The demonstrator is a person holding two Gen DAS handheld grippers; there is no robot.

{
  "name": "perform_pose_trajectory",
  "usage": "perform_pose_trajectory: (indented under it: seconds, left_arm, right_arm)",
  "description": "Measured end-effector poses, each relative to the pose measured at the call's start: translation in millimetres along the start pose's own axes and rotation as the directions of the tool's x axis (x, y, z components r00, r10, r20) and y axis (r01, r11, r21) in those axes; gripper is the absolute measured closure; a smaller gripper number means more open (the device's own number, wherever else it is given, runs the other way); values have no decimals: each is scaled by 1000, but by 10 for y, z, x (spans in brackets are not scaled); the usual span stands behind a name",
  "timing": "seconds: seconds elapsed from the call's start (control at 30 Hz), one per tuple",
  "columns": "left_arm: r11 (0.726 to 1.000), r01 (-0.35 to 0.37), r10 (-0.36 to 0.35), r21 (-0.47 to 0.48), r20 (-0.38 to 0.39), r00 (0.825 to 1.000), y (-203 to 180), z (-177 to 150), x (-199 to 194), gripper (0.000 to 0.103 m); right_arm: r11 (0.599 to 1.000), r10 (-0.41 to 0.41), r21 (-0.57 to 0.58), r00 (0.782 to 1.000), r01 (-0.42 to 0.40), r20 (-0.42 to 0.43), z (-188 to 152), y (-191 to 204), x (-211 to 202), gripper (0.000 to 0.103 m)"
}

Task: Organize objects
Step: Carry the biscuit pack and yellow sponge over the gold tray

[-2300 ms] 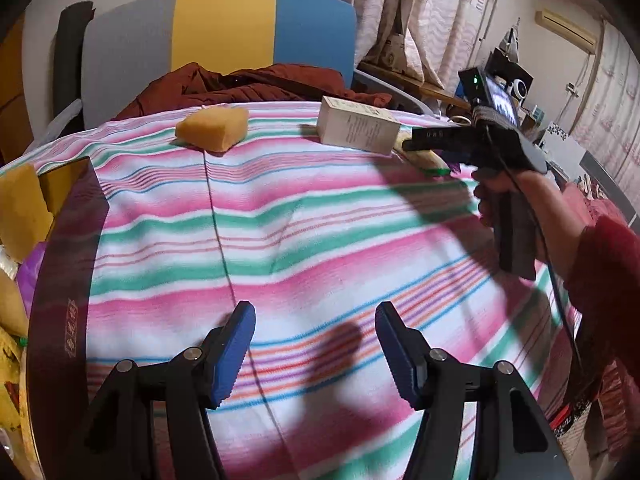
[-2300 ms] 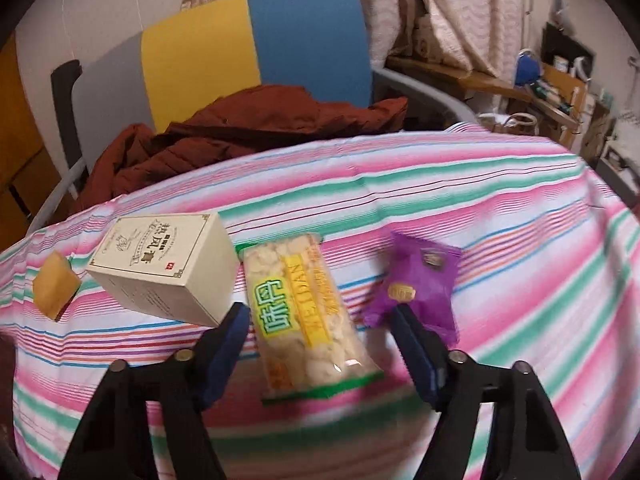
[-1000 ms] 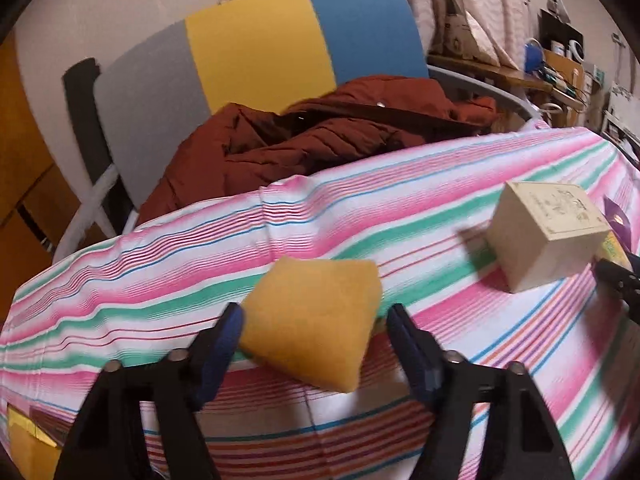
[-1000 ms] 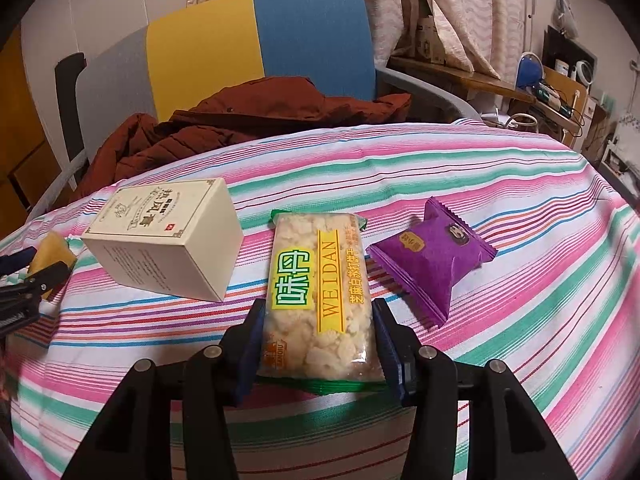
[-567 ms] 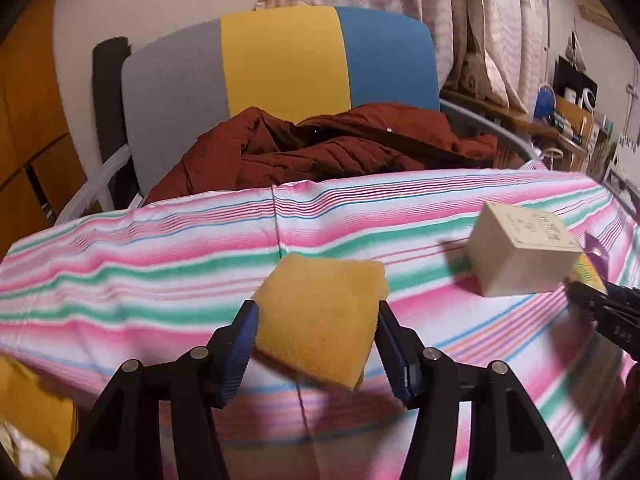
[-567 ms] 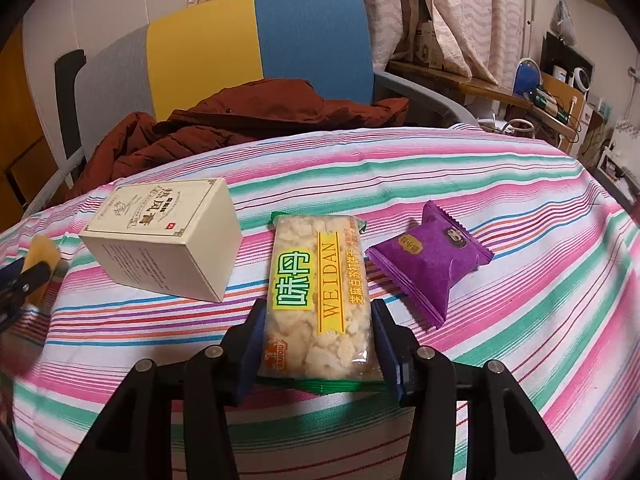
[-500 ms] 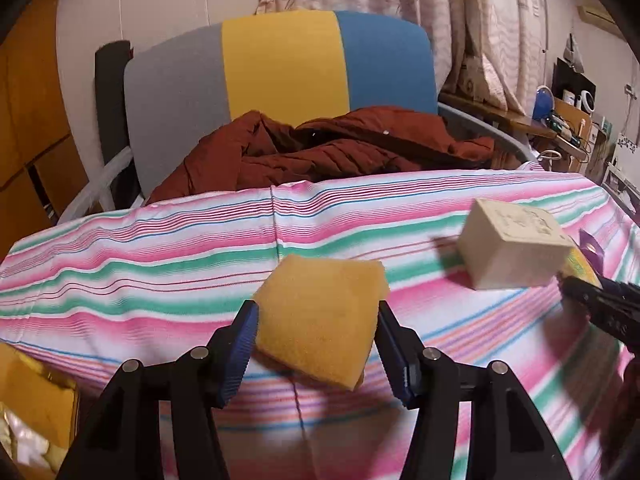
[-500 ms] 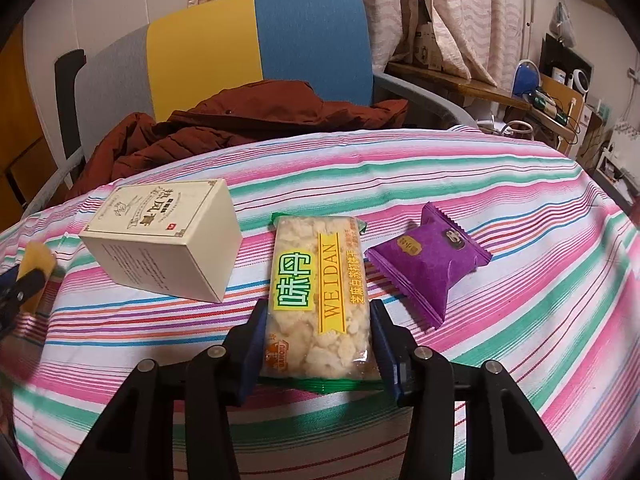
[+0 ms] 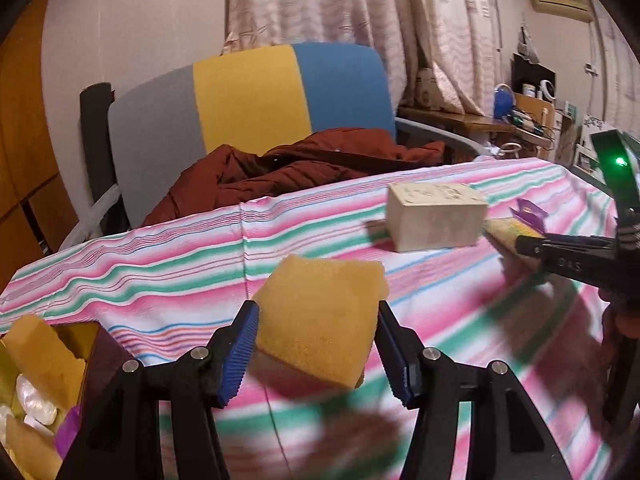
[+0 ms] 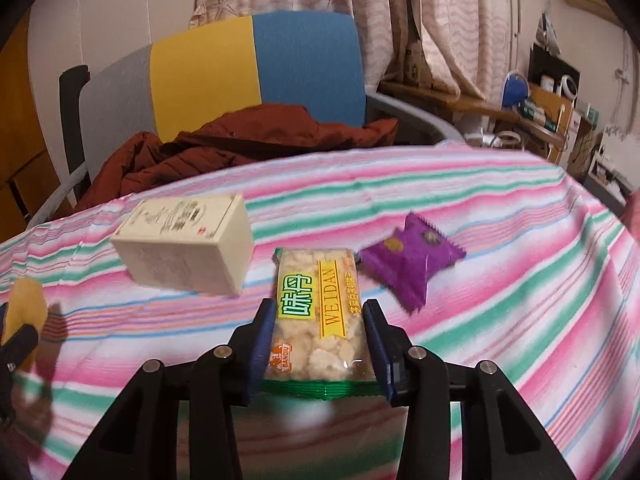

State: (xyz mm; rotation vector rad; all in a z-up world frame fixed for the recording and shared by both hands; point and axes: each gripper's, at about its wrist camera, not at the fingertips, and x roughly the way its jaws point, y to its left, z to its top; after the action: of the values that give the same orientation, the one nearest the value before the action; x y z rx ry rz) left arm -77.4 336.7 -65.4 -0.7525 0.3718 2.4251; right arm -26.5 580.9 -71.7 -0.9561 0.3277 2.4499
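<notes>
My left gripper [image 9: 316, 320] is shut on a yellow sponge [image 9: 320, 316] and holds it clear of the striped tablecloth [image 9: 160, 272]. In the right wrist view, my right gripper [image 10: 318, 320] has its jaws closing on a clear snack packet [image 10: 316, 312] with green and yellow print. Both pads press its long sides. A cream carton [image 10: 188, 244] lies left of the packet and a purple sachet [image 10: 412, 262] lies right of it. At the far left edge of that view I see the sponge [image 10: 26, 304]. The left wrist view shows the right gripper [image 9: 528, 246] from the side, beside the carton [image 9: 436, 216].
A chair with a grey, yellow and blue back [image 9: 248, 100] stands behind the table, a rust-red jacket [image 9: 300, 168] heaped on it. An open container with yellow packets [image 9: 36, 380] sits at the lower left. Cluttered shelves [image 10: 552, 108] line the right wall.
My left gripper came up to the sponge, closed on it and lifted it off the cloth. My right jaws narrowed onto the snack packet and its near end rose slightly.
</notes>
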Motion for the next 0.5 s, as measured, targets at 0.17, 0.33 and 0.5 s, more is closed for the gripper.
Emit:
perform_pose_trajectory:
  seconds: [0.17,0.33,0.5]
  left_arm:
    - [999,35,-35,2,14,999,-42,-114,-177,45]
    - [998,50,-50,25,9,999,-109,-172,-231,45]
    - [999,51,-51,8,16,999,-86,-212,-280,45]
  right_arm:
    - [997,40,73,998,-36,-47,-209,-125,-188,60]
    - [998,52,42,993,-48,-107,-203,-54,-100,36]
    - [998,-27,-61,991,19,-132,-172,149,37,37]
